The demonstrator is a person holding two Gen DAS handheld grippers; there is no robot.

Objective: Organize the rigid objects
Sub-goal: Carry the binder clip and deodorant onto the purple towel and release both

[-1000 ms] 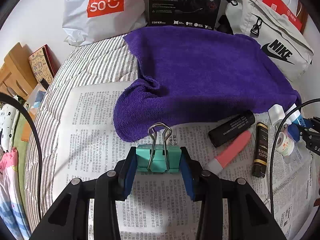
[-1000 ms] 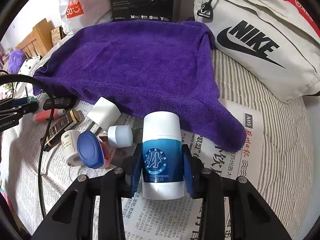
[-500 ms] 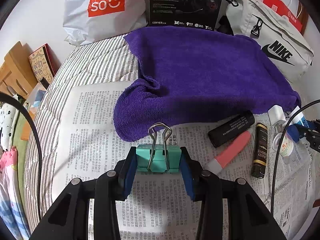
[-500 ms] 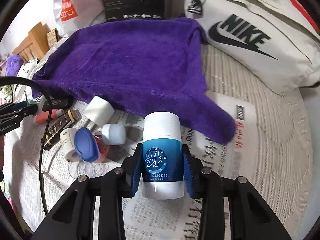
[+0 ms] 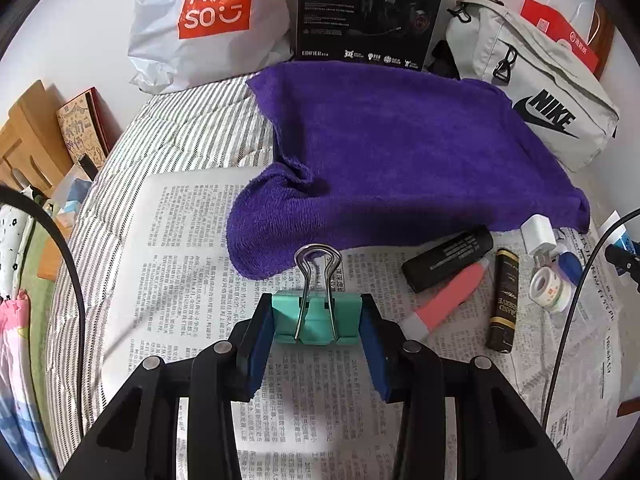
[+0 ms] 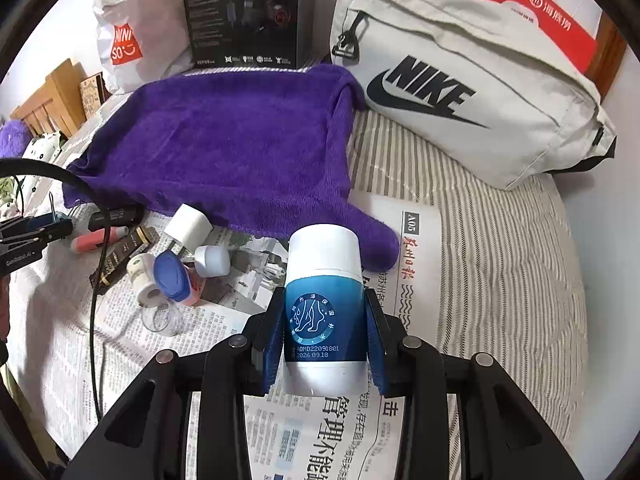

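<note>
The left gripper [image 5: 317,322] clamps a teal binder clip [image 5: 316,318]; the right gripper [image 6: 324,330] clamps a blue-and-white bottle [image 6: 325,308]. Neither is placed. To the right gripper's left, small items [image 6: 160,264] lie jumbled on newspaper [image 6: 340,432]; the purple towel [image 6: 224,152] ahead is bare. Sorting appears barely begun.

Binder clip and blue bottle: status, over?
Left gripper shut on teal binder clip. Right gripper shut on blue-and-white bottle. Both over newspaper; purple towel just ahead.

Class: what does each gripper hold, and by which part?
Left gripper: teal binder clip, by its two ends. Right gripper: blue-and-white bottle, by its lower sides.
</note>
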